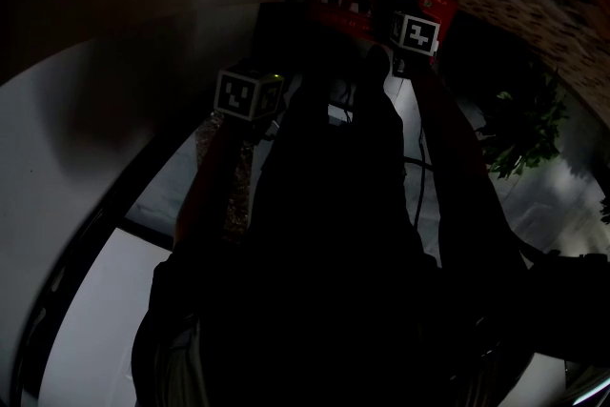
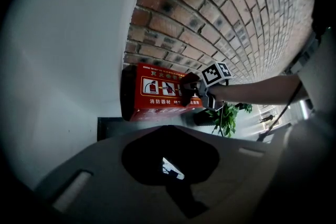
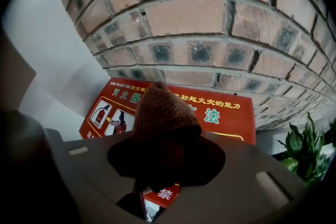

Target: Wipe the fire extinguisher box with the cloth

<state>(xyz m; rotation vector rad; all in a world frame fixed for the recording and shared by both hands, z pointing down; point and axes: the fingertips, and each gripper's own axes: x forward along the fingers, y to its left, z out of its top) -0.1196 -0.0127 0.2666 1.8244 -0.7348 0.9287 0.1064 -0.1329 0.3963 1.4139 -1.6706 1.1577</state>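
The red fire extinguisher box stands against a brick wall, with white and yellow print and pictograms on its face. My right gripper is shut on a brown knitted cloth, whose bunched tip is up against the box's front. In the left gripper view the right gripper and cloth are at the right part of the box. My left gripper hangs back from the box, shut with nothing in it. The head view is very dark; both marker cubes show, left and right, near the box.
The brick wall rises behind the box, and a white wall meets it at the left. A green potted plant stands right of the box. The person's dark body fills the middle of the head view.
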